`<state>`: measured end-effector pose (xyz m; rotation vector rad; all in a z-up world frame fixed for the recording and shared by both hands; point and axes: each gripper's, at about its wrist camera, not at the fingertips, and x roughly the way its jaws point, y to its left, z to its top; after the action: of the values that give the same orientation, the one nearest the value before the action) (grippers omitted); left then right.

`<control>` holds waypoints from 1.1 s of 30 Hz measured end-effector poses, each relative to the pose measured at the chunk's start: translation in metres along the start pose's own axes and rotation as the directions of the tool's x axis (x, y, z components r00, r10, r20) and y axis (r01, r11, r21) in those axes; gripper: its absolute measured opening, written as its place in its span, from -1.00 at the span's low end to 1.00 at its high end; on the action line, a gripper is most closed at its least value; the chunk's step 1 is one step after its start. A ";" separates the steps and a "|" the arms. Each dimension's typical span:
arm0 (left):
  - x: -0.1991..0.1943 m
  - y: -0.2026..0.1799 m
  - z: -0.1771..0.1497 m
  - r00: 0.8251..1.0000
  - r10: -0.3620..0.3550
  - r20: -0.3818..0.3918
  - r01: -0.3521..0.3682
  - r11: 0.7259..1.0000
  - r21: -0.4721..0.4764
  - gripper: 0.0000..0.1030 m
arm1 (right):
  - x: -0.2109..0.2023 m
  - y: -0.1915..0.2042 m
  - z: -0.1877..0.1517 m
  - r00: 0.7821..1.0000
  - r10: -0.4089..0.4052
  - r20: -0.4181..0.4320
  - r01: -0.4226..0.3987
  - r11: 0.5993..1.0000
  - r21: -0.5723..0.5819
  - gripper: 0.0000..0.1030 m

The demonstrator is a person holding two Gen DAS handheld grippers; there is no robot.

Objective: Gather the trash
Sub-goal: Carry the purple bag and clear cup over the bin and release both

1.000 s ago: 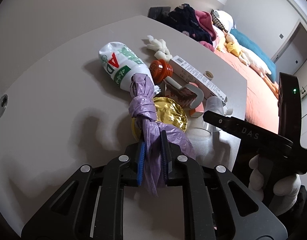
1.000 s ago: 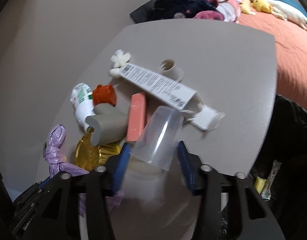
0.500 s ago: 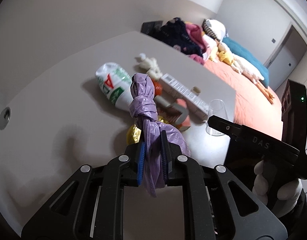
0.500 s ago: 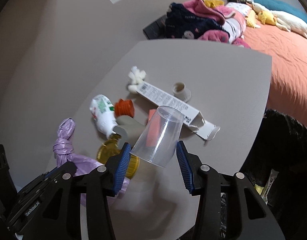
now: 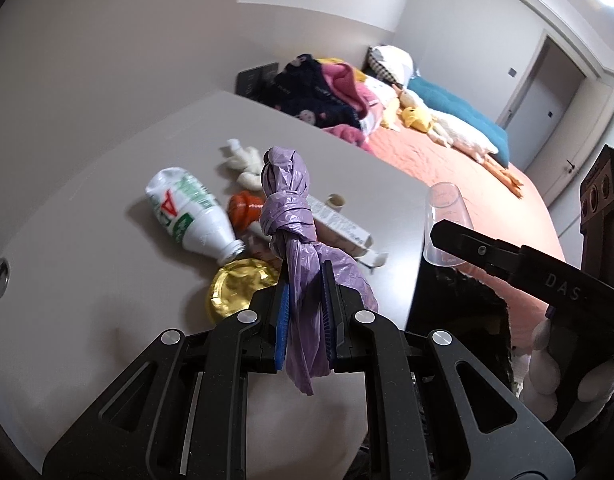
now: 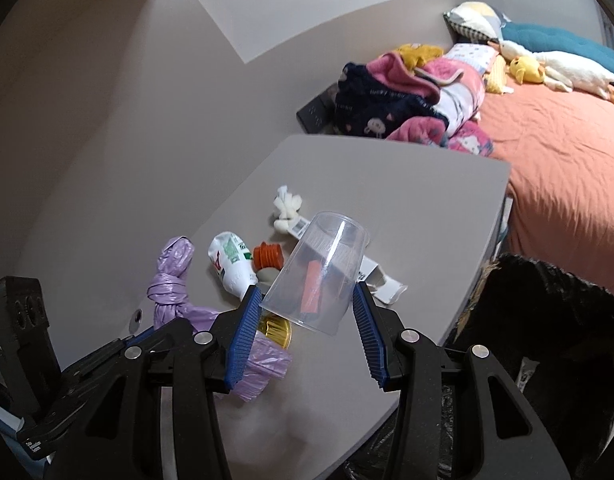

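My left gripper [image 5: 305,276] is shut on a knotted purple plastic bag [image 5: 289,204], held up above the grey table [image 5: 87,240]. My right gripper [image 6: 307,300] is shut on a clear plastic cup [image 6: 319,272], lifted off the table with its mouth toward the camera. The cup [image 5: 447,220] and the right gripper also show at the right of the left wrist view. The purple bag [image 6: 173,280] appears at lower left in the right wrist view. On the table lie a white bottle [image 5: 187,212], a gold lid [image 5: 239,290], an orange cap [image 5: 245,206], a long white carton [image 5: 339,224] and white tissue [image 5: 243,162].
A black trash bag [image 6: 547,320] stands open past the table's right edge. Behind it is a bed [image 6: 567,152] with an orange cover, piled clothes [image 6: 407,96] and soft toys. A small cable hole [image 5: 1,276] sits in the table at left. A gloved hand [image 5: 567,364] holds the right gripper.
Both grippers have risen off the table with their loads. The cup left the table surface and the purple bag now hangs higher above the litter, which looks smaller and farther away.
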<state>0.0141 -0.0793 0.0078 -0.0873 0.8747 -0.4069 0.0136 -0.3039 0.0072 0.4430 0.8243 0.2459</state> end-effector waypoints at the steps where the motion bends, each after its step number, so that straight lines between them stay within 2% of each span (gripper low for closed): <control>1: 0.000 -0.003 0.000 1.000 -0.005 0.001 0.005 1.000 0.006 -0.74 | -0.003 -0.002 0.000 1.000 -0.002 0.006 0.002 1.000 0.003 -0.05; 19: 0.006 -0.071 0.003 0.992 -0.124 -0.015 0.124 0.983 0.138 -0.74 | -0.072 -0.042 -0.009 0.989 -0.075 0.125 0.065 0.994 0.085 -0.05; 33: 0.014 -0.120 0.003 0.975 -0.217 -0.053 0.223 0.943 0.249 -0.74 | -0.120 -0.076 -0.025 0.965 -0.165 0.202 0.129 0.975 0.182 -0.05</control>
<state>-0.0127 -0.1955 0.0286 0.0571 0.8329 -0.7279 -0.0811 -0.4092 0.0345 0.5535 0.6620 -0.0115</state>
